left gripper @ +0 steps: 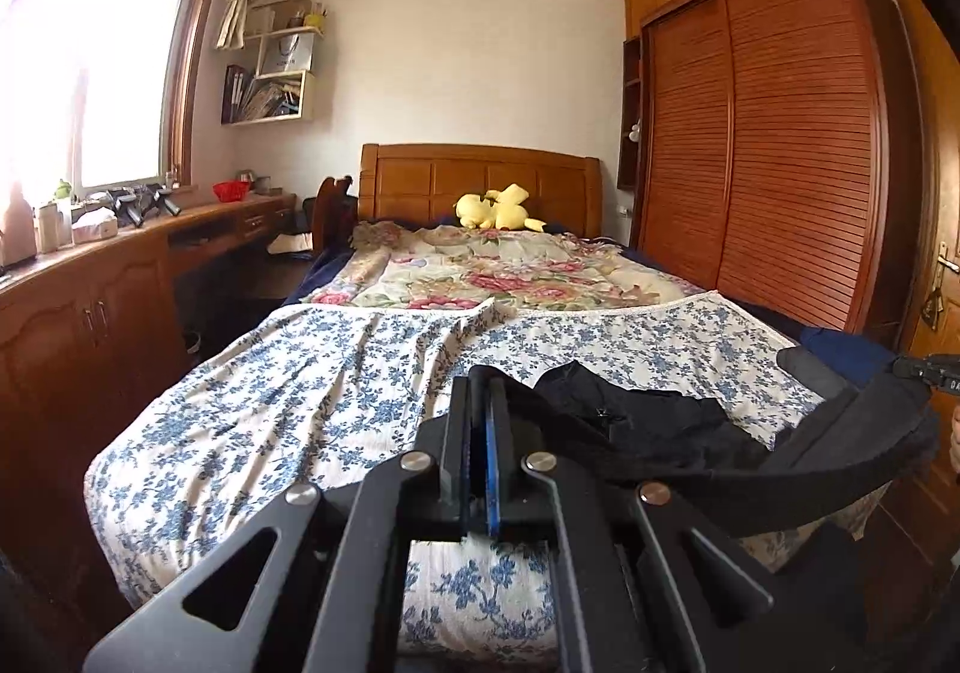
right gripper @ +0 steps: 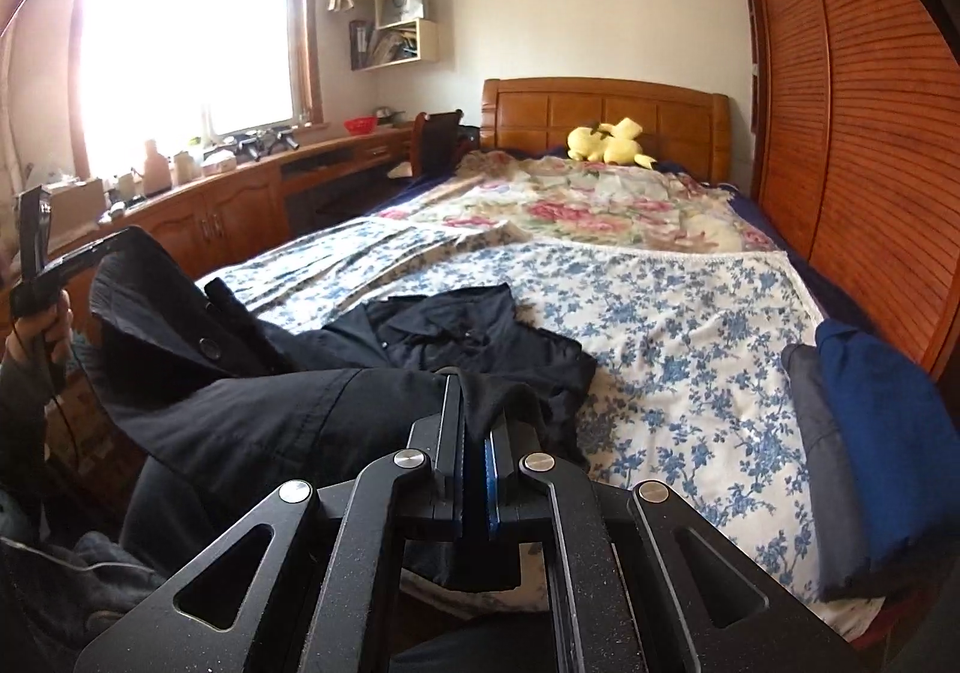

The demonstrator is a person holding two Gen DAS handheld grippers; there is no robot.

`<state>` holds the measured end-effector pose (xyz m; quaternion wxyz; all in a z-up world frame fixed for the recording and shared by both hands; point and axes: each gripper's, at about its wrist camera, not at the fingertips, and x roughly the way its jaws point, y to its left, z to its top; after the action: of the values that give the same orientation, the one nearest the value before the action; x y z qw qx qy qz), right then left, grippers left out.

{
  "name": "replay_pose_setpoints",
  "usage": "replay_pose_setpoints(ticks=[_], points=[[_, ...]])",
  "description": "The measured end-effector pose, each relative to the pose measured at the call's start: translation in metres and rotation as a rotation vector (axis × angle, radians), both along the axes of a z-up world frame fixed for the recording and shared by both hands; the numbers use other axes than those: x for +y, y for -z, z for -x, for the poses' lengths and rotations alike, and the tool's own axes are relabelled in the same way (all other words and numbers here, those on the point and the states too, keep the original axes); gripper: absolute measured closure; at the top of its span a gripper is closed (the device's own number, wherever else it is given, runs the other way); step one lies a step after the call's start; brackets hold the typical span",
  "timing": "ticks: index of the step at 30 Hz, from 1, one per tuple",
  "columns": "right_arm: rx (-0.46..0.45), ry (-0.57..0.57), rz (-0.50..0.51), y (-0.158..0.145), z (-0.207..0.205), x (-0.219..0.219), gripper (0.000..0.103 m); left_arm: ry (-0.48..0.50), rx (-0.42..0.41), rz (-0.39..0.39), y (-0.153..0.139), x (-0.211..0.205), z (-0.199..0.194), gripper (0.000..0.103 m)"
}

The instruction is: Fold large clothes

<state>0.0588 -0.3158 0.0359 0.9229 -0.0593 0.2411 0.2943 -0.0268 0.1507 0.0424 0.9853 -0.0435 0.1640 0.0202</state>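
A: Black shirt (right gripper: 468, 337) — where does it lie?

B: Partly on the near end of the bed (right gripper: 690, 325), over the blue floral sheet (left gripper: 270, 385); its near edge is lifted and stretched between both tongs.

A: Starting at the left?

B: The left tongs (left gripper: 485, 433) are closed together, with black cloth running off from them to the right. In the right wrist view they appear at the far left, fabric draped over them.

A: And the right tongs (right gripper: 477, 433)?

B: Clamped on a bunch of the shirt's fabric.

A: Further right?

B: A grey and blue pile of clothes (right gripper: 870, 451) sits at the bed's right edge, apart from the shirt. A yellow plush toy (right gripper: 606, 139) rests by the headboard (right gripper: 606, 112).
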Motion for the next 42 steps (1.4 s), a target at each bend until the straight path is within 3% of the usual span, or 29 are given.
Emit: replay_pose_setpoints(ticks=[7,16,27,32,37,42], points=[[-0.011,0.039,0.047,0.032,-0.071,0.020,0.101,-0.013,0.047,-0.057,0.021,0.001,-0.068,0.101],[0.054,0.104,0.126,0.090,-0.203,0.052,0.101,-0.040,0.105,-0.094,0.043,0.011,-0.167,0.101],[0.086,0.196,0.098,0.114,-0.336,0.074,0.101,-0.035,0.122,-0.119,0.056,0.014,-0.271,0.098],[0.141,0.229,0.133,0.141,-0.381,0.089,0.101,-0.020,0.175,-0.102,0.083,0.008,-0.290,0.096],[0.140,0.238,0.181,0.160,-0.397,0.101,0.100,0.048,0.225,-0.072,0.106,-0.009,-0.285,0.094],[0.172,0.226,0.193,0.163,-0.404,0.105,0.093,0.149,0.267,0.001,0.118,-0.036,-0.277,0.082]])
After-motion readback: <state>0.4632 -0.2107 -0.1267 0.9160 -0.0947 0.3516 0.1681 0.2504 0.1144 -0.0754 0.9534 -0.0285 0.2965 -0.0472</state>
